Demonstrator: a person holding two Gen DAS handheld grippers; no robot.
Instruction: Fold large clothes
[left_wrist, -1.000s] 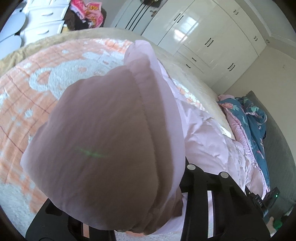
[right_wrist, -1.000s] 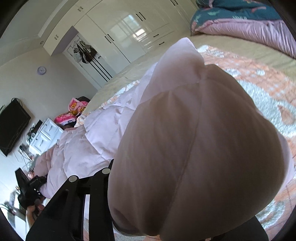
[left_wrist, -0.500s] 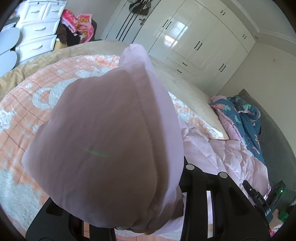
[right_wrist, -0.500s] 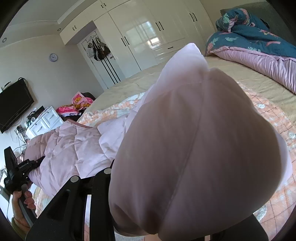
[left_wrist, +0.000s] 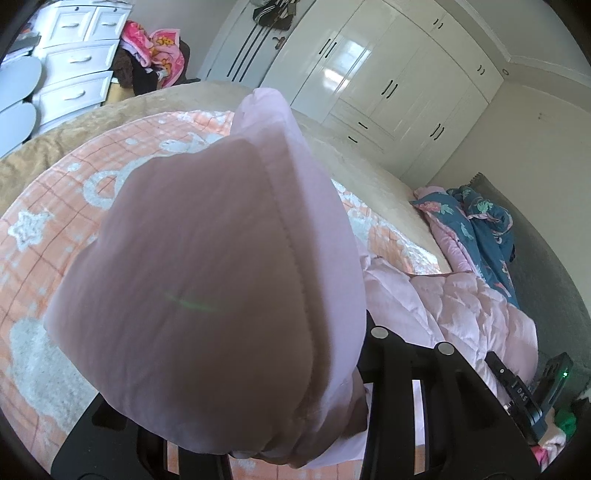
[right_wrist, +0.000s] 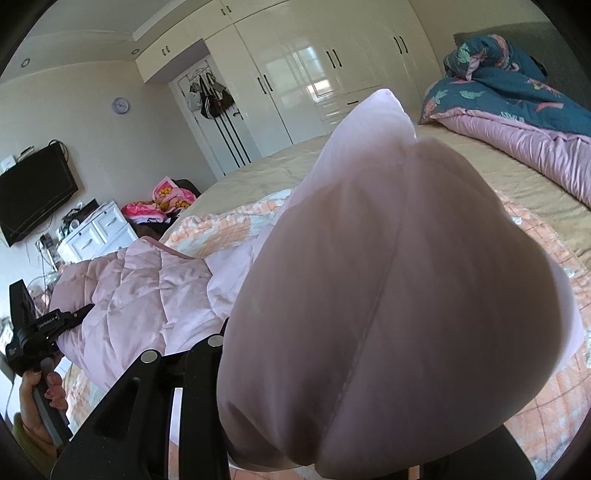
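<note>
A large pale pink quilted padded garment (left_wrist: 461, 302) lies on the bed and stretches between both grippers. My left gripper (left_wrist: 258, 439) is shut on one puffy corner of it (left_wrist: 207, 288), which bulges over the jaws and hides the fingertips. My right gripper (right_wrist: 332, 443) is shut on another corner (right_wrist: 399, 295), which fills most of that view. The rest of the garment (right_wrist: 140, 295) hangs between them above an orange and white checked blanket (left_wrist: 55, 206). The left gripper (right_wrist: 40, 332) and the hand holding it show at the left of the right wrist view.
The bed has a beige cover (right_wrist: 461, 173). A bunched teal and pink duvet (right_wrist: 517, 96) lies at its head end. White wardrobes (left_wrist: 388, 70) line the far wall. A white drawer unit (left_wrist: 74, 62) and a pile of bright clothes (left_wrist: 155, 40) stand beside the bed.
Both grippers have risen and tilted up with the garment corners still held. More of the room and wardrobes shows, and the garment between them has lifted off the blanket.
</note>
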